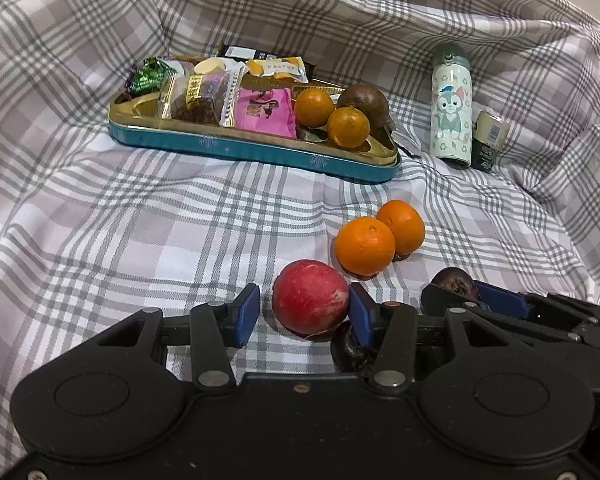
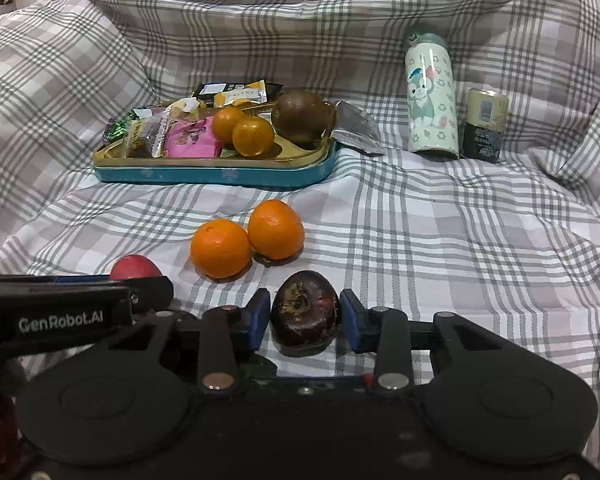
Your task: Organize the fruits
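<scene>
A red apple (image 1: 310,296) is being framed between the blue pads (image 1: 247,314) of the left gripper (image 1: 304,314). The jaws are being kept spread: the right pad is touching the apple's side, while a gap is being left at the left pad. The apple is resting on the checked cloth (image 1: 140,220). A dark fruit (image 1: 350,350) is lying just under the right pad, partly hidden.

A dark purple fruit (image 2: 305,314) is being bracketed by the right gripper (image 2: 305,320). Its jaws are likewise being held apart, with narrow gaps showing at both pads (image 2: 350,320), so the fruit is not being pinched. It is sitting on the cloth.

Two oranges (image 1: 364,246) are lying on the cloth just beyond the grippers, touching each other (image 2: 275,229).

Farther back, a teal tin tray (image 1: 260,152) with a gold inner rim is being used as the container. At its right end, two smaller oranges (image 1: 348,127) and a brown round fruit (image 1: 363,104) are being held; wrapped snacks (image 1: 204,96), including a pink packet (image 1: 266,112), are occupying the remainder. A silver wrapper (image 2: 356,128) is lying at the tray's right edge.

Well right of the tray, a cartoon-printed bottle (image 1: 451,108) and a cream-and-dark can (image 1: 489,140) are standing side by side.
</scene>
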{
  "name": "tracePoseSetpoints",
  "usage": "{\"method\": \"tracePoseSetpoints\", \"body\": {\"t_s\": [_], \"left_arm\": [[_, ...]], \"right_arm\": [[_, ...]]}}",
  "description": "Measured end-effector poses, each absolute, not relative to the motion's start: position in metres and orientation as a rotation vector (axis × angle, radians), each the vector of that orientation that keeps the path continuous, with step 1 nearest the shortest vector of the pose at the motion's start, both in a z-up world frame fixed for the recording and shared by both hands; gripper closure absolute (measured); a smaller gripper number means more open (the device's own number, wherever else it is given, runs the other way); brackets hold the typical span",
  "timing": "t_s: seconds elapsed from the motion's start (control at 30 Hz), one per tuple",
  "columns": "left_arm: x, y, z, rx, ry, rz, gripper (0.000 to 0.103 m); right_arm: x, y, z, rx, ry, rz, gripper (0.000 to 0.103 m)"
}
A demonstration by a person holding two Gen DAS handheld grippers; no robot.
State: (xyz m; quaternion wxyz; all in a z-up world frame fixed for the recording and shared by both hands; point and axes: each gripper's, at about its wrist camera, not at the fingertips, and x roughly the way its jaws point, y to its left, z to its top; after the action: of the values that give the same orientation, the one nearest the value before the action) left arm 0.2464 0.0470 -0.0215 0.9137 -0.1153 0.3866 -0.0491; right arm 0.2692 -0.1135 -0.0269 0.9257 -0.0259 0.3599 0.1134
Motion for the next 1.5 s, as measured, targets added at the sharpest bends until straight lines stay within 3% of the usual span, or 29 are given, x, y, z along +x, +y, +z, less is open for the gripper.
{"method": "tracePoseSetpoints", "body": {"t_s": [0.13,0.83,1.2,1.5], "left_arm": [[0.246,0.048,-0.022,-0.266,0.794,-0.127,0.054],[0.208,0.041,0.02,-0.225,0.629,-0.118,0.054],[0.136,0.04,0.05,-0.212,0.675,-0.105,0.054],[0.075,0.026,0.041,-0.145,0.757,-0.122,0.054]], "right_arm": [[0.267,-0.114,-0.027,-0.061,0.724,0.22,0.065],[0.247,-0.153,0.009,0.061,0.619,0.161,0.065],[0.164,-0.178,0.046,0.128,0.598,0.201,0.064],[0.086,-0.182,0.039,0.095,0.665,0.232,0.065]]}}
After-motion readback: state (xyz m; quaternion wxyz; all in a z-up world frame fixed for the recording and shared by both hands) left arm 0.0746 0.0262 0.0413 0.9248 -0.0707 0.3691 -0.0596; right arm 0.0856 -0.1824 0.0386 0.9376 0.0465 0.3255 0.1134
